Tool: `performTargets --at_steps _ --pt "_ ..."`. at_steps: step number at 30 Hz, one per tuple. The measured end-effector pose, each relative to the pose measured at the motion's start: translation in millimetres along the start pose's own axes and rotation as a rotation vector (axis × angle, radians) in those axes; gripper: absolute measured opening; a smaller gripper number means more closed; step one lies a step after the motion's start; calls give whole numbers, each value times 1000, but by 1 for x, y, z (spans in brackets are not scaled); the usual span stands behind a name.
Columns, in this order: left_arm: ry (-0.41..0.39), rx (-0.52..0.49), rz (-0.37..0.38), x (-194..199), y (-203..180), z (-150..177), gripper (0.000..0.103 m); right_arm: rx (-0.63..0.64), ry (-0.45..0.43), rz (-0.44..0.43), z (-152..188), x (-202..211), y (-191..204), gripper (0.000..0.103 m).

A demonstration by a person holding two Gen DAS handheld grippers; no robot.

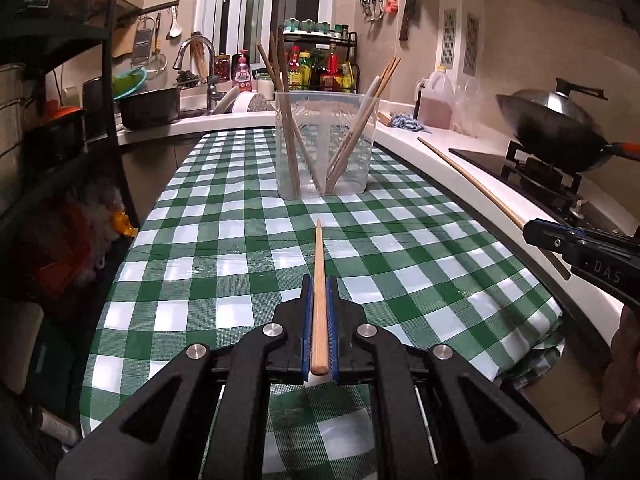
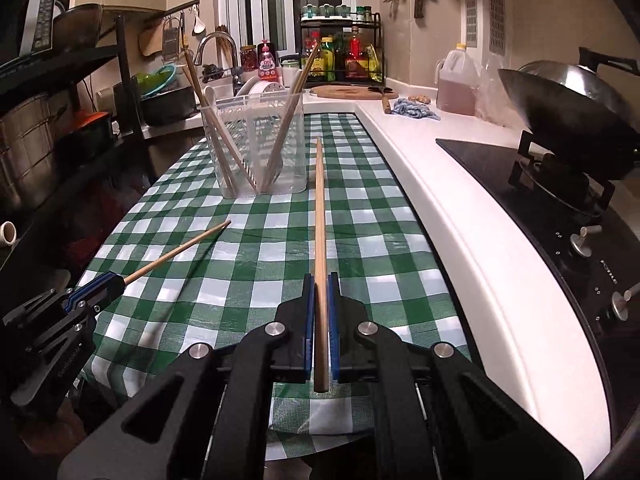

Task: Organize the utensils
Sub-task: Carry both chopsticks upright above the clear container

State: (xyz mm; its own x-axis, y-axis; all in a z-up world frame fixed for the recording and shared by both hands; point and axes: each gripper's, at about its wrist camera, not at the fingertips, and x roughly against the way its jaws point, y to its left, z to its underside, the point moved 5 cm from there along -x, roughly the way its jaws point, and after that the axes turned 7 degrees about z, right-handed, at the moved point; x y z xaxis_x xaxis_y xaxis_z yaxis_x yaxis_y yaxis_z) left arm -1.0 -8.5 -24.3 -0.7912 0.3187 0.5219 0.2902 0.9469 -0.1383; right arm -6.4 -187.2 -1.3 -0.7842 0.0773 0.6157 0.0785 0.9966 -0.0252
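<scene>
holding one wooden chopstick (image 1: pixel 319 296) lengthwise between its blue pads, the left claw (image 1: pixel 319 280) is clenched on it, tip pointing ahead toward the clear plastic utensil holder (image 1: pixel 326 146). the right claw (image 2: pixel 320 280) is likewise clenched on a second chopstick (image 2: pixel 320 240), whose tip reaches close to the holder's near wall in that view. several chopsticks (image 1: pixel 289 136) and a white spoon (image 1: pixel 370 96) already lean inside the holder, straight ahead of both claws on the green checked counter (image 1: pixel 224 240). no loose utensil shows on the cloth between claws and holder, so by my reading these two are the last; dropping them in remains.
</scene>
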Motion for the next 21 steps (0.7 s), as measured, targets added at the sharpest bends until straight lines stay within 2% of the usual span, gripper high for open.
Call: performTargets --at_steps 12,21 --pt "-88 -21 -12 18 -4 -10 6 -2 -27 -20 -4 17 -5 6" --pt "-117 -24 -9 22 -6 -13 6 1 -82 -18 -14 32 -5 7"
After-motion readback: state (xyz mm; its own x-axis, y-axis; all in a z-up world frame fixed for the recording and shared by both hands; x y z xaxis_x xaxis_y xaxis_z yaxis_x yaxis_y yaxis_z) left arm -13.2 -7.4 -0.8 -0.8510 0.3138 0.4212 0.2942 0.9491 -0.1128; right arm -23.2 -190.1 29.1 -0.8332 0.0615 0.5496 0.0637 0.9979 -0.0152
